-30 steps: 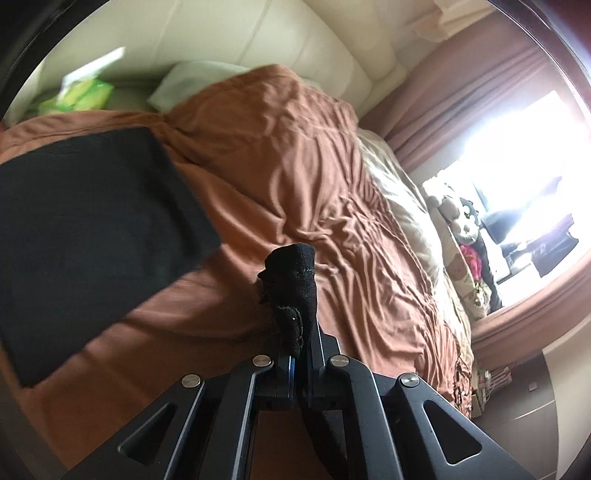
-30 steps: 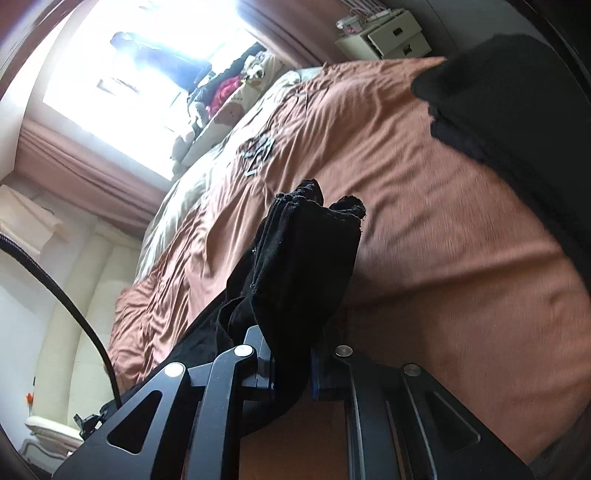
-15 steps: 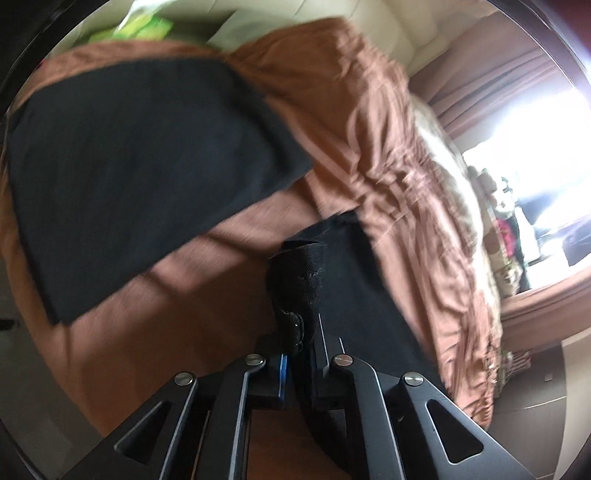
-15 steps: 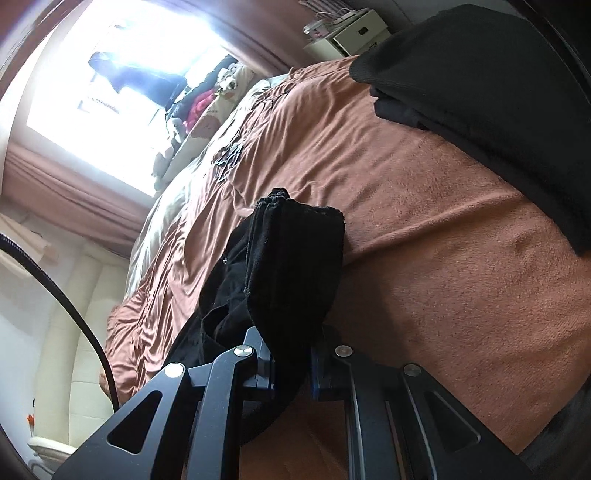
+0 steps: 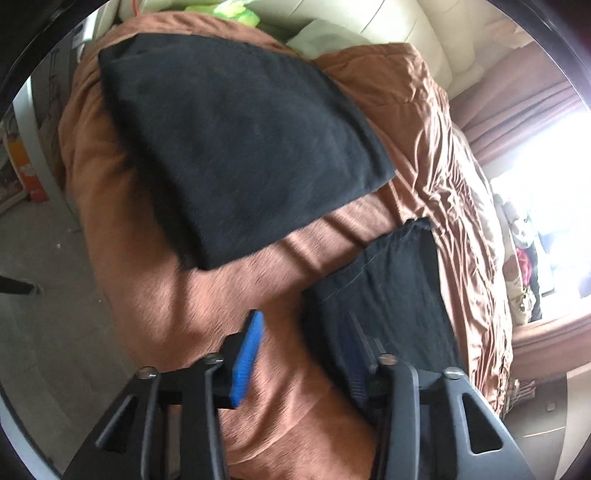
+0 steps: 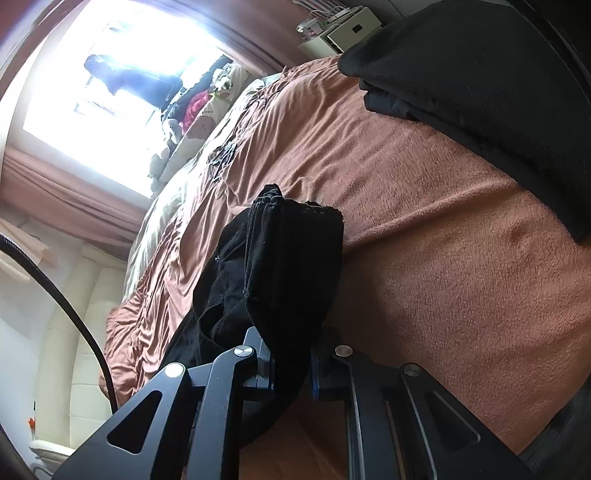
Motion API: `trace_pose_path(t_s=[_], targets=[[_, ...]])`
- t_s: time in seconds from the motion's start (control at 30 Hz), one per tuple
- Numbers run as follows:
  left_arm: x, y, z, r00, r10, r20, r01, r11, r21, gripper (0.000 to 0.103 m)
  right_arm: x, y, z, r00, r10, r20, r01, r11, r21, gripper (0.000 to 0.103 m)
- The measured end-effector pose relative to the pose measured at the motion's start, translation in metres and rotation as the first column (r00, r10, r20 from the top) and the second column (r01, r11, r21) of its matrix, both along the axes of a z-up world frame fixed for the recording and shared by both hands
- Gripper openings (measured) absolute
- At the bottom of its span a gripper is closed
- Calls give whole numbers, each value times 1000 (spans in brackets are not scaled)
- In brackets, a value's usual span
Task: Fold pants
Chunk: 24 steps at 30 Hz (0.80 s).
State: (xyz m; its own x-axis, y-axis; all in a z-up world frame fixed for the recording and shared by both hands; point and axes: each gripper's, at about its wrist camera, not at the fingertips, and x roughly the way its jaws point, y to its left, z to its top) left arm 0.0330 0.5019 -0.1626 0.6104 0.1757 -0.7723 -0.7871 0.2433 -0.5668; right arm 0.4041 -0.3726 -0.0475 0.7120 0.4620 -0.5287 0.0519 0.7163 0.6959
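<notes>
The black pants (image 5: 391, 288) lie on the brown bedspread (image 5: 192, 306) in the left wrist view, just right of my left gripper (image 5: 299, 354). The left gripper is open and empty, its blue pad (image 5: 247, 358) bare; the right finger sits at the pants' edge. In the right wrist view my right gripper (image 6: 291, 369) is shut on a bunched fold of the black pants (image 6: 280, 266), held over the bedspread (image 6: 443, 277).
A folded black garment (image 5: 236, 136) lies further up the bed, and shows in the right wrist view (image 6: 491, 88). Pillows (image 5: 325, 37) lie near the headboard. The grey floor (image 5: 44, 295) is to the left. A bright window (image 6: 122, 74) and a white nightstand (image 6: 343, 29) stand beyond.
My left gripper has opened and let go of the pants, which now lie flat on the bed beside it. The right gripper still holds its fold.
</notes>
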Motion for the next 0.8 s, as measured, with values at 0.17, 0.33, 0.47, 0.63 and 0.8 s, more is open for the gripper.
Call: trace_pose_path(t_s=[0.17, 0.33, 0.47, 0.63, 0.8], targets=[[5, -6, -13, 999, -32, -24, 32, 999, -24, 23, 0, 1, -1, 1000, -2, -8, 2, 1000, 1, 9], [16, -4, -19, 999, -37, -4, 37, 999, -26, 23, 0, 2, 0, 1000, -4, -12, 4, 1000, 0, 9], [18, 1, -27, 999, -16, 30, 18, 998, -56, 23, 0, 2, 0, 1000, -11, -12, 11, 1000, 2, 9], [20, -1, -31, 998, 14, 62, -10, 998, -58, 23, 2, 3, -3, 999, -35, -2, 35, 999, 15, 9], [12, -9, -34, 995, 17, 97, -9, 996, -85, 23, 2, 2, -2, 1000, -29, 4, 29, 999, 20, 9]])
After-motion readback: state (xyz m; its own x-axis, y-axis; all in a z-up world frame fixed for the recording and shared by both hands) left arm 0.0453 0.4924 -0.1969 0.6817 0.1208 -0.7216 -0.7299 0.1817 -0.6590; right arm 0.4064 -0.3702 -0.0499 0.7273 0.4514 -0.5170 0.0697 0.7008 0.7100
